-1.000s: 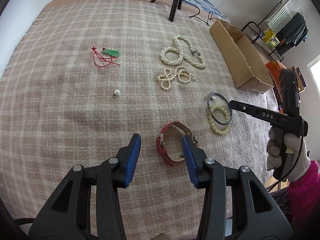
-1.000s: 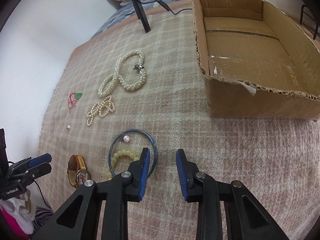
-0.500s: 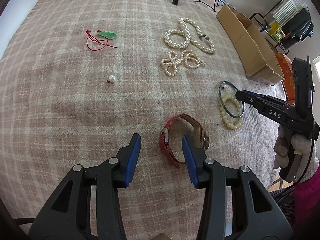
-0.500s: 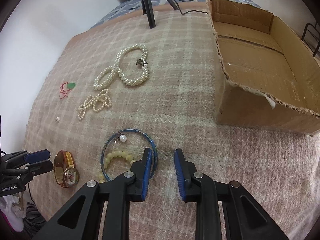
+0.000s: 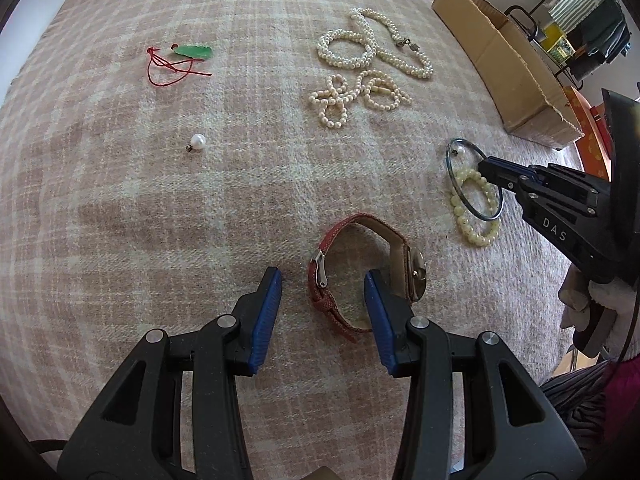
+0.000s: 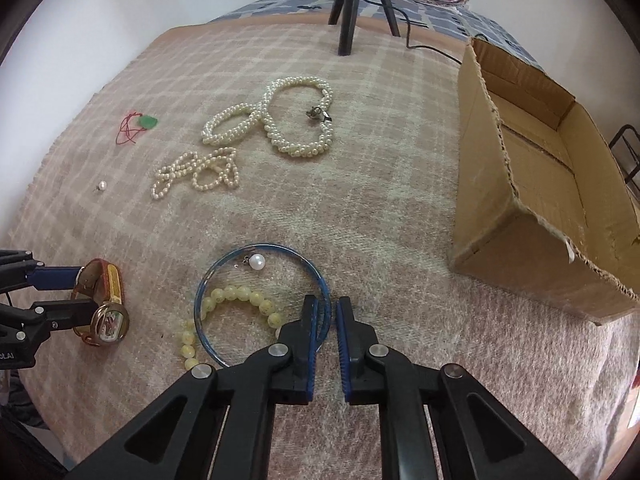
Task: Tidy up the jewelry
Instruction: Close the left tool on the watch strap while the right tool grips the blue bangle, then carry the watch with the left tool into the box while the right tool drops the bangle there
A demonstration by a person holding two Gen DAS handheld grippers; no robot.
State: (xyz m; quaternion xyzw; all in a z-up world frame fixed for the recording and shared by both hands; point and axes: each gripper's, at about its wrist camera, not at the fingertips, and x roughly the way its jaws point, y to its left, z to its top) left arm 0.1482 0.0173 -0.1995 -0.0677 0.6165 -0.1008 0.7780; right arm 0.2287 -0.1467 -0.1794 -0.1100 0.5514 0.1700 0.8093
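Note:
A red-strapped watch (image 5: 362,276) lies on the plaid blanket; my left gripper (image 5: 323,280) is open with its jaws straddling the strap's near loop. It also shows in the right wrist view (image 6: 102,308). My right gripper (image 6: 325,312) has narrowed around the rim of a blue bangle (image 6: 224,276), with a small gap still showing. The bangle (image 5: 456,184) overlaps a yellow bead bracelet (image 6: 240,298) and rings a loose pearl (image 6: 257,261). A thick pearl necklace (image 6: 280,120), a thin pearl strand (image 6: 196,174), a jade pendant on red cord (image 5: 188,54) and a single pearl (image 5: 197,141) lie farther off.
An open empty cardboard box (image 6: 560,216) stands at the right of the blanket, also seen in the left wrist view (image 5: 508,64). Tripod legs (image 6: 348,4) and a cable stand at the far edge. Folded bedding lies beyond.
My left gripper moved forward until its jaws straddle the watch strap. My right gripper advanced onto the bangle's rim and narrowed its jaws around it.

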